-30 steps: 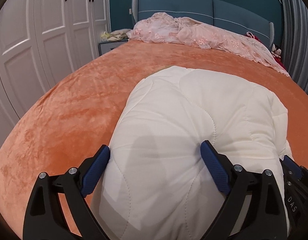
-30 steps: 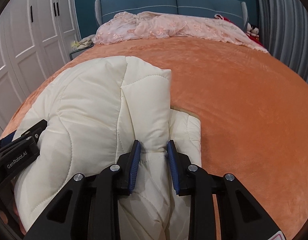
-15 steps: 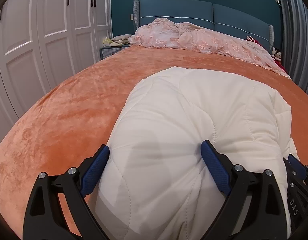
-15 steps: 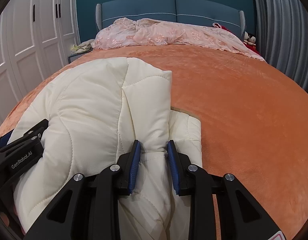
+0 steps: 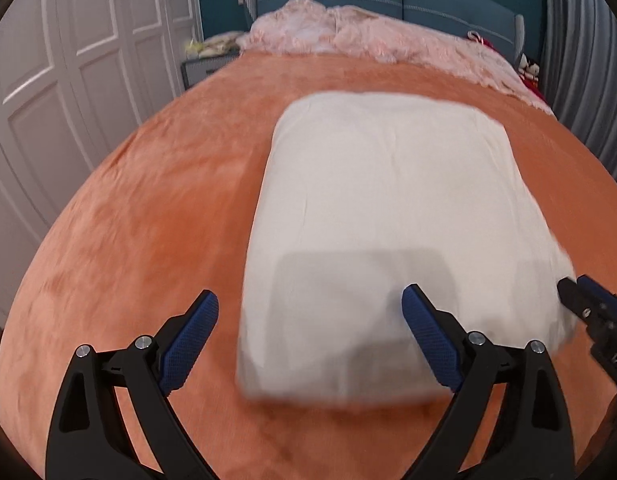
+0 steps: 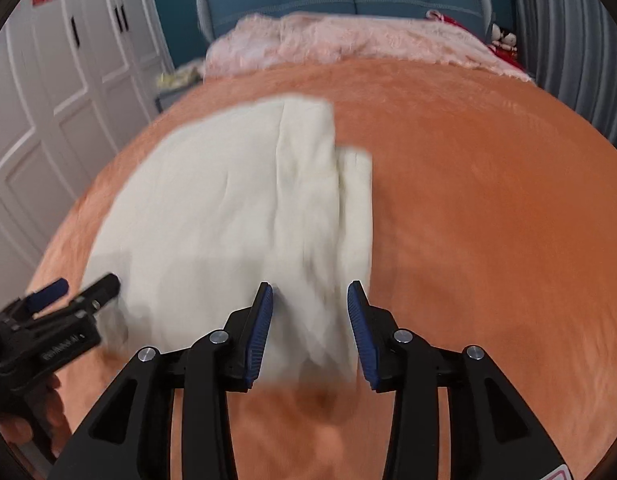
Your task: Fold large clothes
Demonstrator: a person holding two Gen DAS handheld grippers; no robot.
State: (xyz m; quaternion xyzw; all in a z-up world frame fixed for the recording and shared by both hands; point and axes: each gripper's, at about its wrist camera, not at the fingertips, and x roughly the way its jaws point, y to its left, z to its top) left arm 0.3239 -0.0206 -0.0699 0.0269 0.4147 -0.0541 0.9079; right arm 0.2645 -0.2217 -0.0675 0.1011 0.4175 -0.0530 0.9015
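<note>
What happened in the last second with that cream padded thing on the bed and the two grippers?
The right gripper, which had pinched a fold of the cream garment, has just been opening and let it go. Both it and the left gripper pulled back, so the folded bundle now lies farther off on the orange bedspread. The left gripper is open as before; the garment kept its folded shape.

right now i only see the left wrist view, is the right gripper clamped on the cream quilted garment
Observer: No. The right gripper has just been opening. The cream quilted garment shows between its blue pads, but they are not pinching it.
Operator: ok is the garment's right edge folded flush
Observer: Not flush. A narrow lower layer sticks out past the top flap and lies on the orange velvet bedspread.
</note>
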